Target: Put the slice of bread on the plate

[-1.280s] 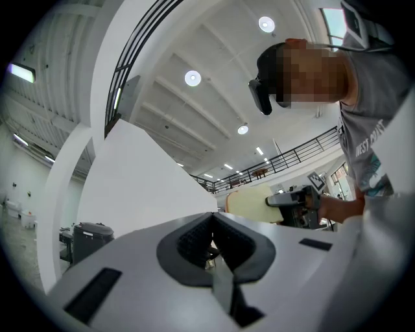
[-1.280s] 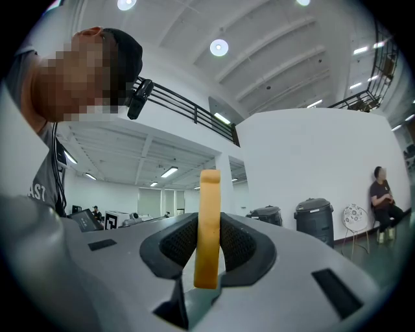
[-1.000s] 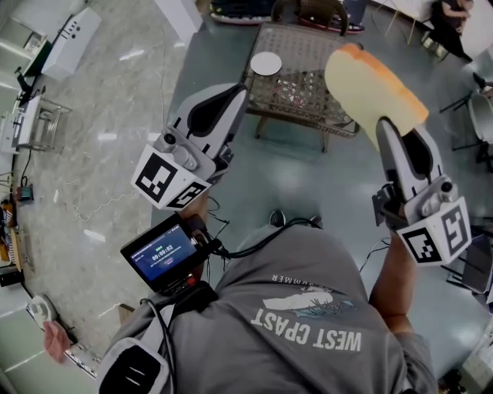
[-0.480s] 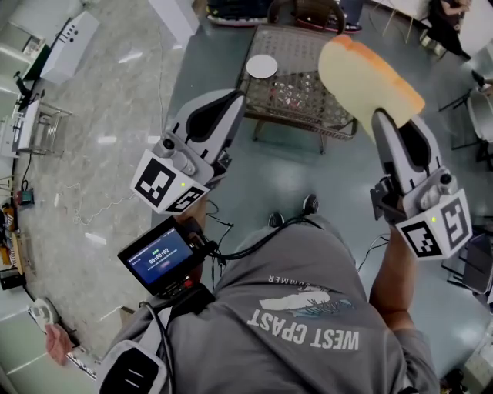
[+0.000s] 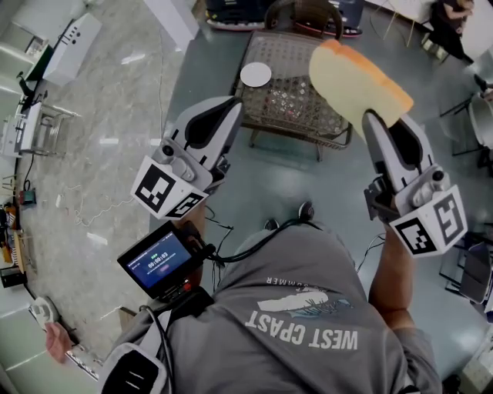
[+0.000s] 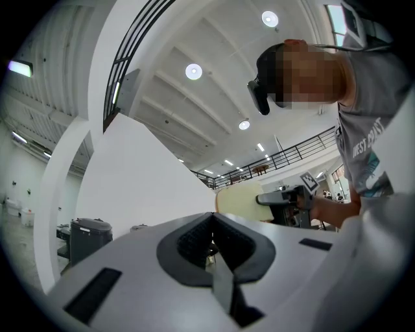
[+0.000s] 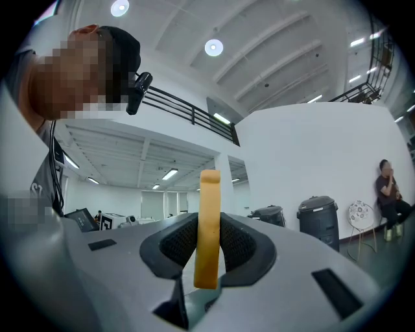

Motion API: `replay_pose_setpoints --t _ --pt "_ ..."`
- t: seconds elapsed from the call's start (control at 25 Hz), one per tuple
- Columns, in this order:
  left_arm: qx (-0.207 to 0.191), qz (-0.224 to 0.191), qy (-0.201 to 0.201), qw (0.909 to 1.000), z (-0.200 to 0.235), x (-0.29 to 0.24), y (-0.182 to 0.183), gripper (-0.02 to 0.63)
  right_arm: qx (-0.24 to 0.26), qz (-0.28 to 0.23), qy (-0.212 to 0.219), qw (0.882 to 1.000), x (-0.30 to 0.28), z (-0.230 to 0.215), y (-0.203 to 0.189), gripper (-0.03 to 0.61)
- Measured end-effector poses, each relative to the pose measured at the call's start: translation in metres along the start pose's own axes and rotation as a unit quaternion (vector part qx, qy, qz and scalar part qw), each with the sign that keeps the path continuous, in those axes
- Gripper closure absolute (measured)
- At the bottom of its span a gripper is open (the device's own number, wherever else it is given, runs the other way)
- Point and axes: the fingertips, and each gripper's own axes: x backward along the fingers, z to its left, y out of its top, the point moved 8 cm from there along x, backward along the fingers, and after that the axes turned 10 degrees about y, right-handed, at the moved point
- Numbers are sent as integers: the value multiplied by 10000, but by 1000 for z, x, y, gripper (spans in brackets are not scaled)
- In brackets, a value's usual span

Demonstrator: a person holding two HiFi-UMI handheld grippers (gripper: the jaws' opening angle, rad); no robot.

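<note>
My right gripper (image 5: 377, 119) is shut on a slice of bread (image 5: 353, 77) with a pale face and orange-brown crust, held up in the air above the floor. In the right gripper view the slice (image 7: 208, 220) stands on edge, pinched between the two dark pads. A small round white plate (image 5: 256, 75) sits on the near left part of a wicker table (image 5: 304, 108) ahead. My left gripper (image 5: 229, 105) hangs to the left of the bread with its jaws together and nothing in them. The left gripper view shows the bread (image 6: 237, 202) off to its right.
A dark chair (image 5: 308, 11) stands behind the table. A small screen (image 5: 158, 260) hangs at the person's waist, with cables on the floor. White equipment (image 5: 68, 37) lines the left side. Someone sits at the far right (image 5: 451, 19). Two dark bins (image 7: 316, 215) stand by a white wall.
Both grippers and the bread have shifted a little left and up in the head view. The plate and table have slid lower in the picture, nearer to me. The grip has not changed.
</note>
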Motion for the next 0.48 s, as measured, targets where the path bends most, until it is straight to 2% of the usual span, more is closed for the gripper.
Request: replay_pose_setpoints --t 0.28,0.48 --pt "-61 98 187 9998 -1 -53 -31 607 -96 -13 201 9998 3 -71 -12 489" --pt "-70 120 329 9994 5 -58 -27 607 -111 61 342 9993 -8 -81 -3 489"
